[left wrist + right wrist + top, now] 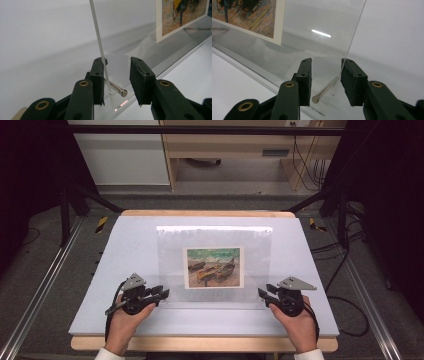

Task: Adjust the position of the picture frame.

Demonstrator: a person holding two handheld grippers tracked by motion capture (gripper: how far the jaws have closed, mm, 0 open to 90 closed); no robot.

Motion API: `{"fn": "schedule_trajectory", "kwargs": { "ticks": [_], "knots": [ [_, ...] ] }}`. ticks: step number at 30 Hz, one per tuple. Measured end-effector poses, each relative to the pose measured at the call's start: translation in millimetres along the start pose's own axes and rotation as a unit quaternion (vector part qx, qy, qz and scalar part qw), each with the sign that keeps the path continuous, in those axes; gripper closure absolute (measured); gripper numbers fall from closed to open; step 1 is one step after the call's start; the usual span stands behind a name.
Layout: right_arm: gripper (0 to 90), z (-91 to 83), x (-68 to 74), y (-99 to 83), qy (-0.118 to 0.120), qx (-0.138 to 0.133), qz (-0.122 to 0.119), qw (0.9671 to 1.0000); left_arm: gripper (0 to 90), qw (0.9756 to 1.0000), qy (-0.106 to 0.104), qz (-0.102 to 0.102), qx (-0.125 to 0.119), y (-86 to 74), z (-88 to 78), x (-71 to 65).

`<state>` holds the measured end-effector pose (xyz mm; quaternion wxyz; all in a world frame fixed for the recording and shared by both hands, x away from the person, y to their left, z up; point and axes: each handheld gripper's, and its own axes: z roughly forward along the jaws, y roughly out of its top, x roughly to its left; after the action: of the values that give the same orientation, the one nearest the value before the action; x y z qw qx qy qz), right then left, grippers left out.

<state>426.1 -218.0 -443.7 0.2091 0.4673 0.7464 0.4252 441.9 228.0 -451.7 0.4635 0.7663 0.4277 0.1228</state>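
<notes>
Two tongs are at the bottom corners of the clear acrylic picture frame [215, 265], one on each side. Your left tongs [117, 75] stand partly open around the frame's left edge: the sheet's edge lies against one pad while the other pad [140, 80] stands clear, and the metal pin [117, 88] pokes out between them. Your right tongs [325, 77] are much the same, partly open, with the sheet's right edge touching one pad and its own pin [324, 92] in the gap. Neither pair has a firm hold yet, as far as I can judge.

The frame stands between the two tongs on the white worktop [125, 250], with the painted print [214, 266] of boats sandwiched in its middle.

Risks from here: if you close on the smooth sheet off-centre, it may slip out or skate across the worktop. Squeeze one side before the other and the frame could twist or tip over. Catch the pin at an angle and the pad may ride off it. The print could then shift inside.
</notes>
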Motion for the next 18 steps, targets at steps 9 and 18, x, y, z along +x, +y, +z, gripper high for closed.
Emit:
{"fn": "schedule_trajectory", "kwargs": {
  "ticks": [9, 18],
  "knots": [
    [62.1, -0.8, 0.8, -1.5, -0.001, -0.001, 0.003, 1.0, 64.7, 1.0, 0.0, -0.001, 0.0, -0.6, -0.4, -0.4],
    [62.4, -0.9, 1.1, -1.9, -0.002, 0.0, 0.001, 1.0, 64.8, 1.0, 0.003, -0.001, 0.001, -0.7, -0.5, -1.3]
  ]
}}
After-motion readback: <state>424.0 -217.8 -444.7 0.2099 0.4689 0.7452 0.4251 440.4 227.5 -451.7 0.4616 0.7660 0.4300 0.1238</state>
